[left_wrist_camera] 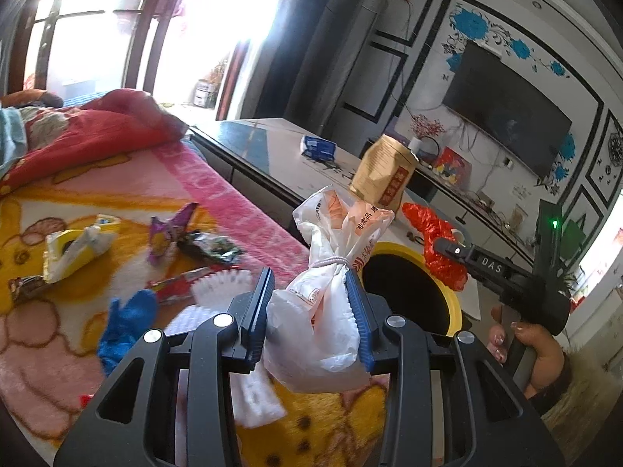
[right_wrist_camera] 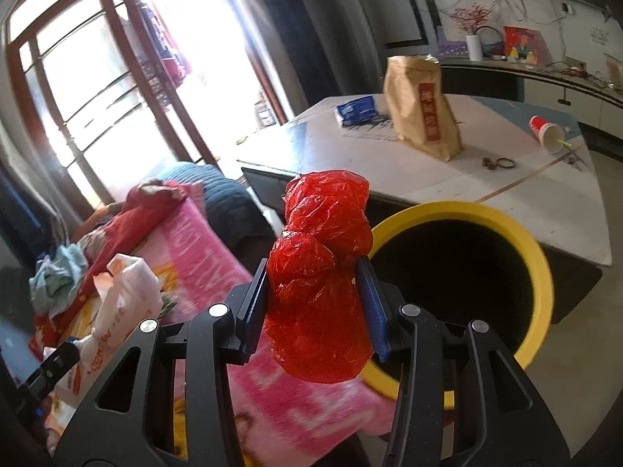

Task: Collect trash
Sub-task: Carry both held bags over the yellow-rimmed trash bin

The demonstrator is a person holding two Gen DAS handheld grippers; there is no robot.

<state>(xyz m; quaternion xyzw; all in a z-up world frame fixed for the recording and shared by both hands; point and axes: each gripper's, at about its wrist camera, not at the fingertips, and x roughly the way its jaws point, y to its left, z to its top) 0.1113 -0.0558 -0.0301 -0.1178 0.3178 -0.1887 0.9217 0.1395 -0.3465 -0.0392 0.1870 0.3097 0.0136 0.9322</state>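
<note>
Jaws around "非卖品"-printed white bag (left_wrist_camera: pixel 323 311)

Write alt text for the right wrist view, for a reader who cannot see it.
The right gripper clamps a crumpled red plastic bag beside the open yellow-rimmed trash bin. Behind stands a table with a brown paper bag and a tipped red cup; at left, a pink blanket and a white plastic bag.
</note>
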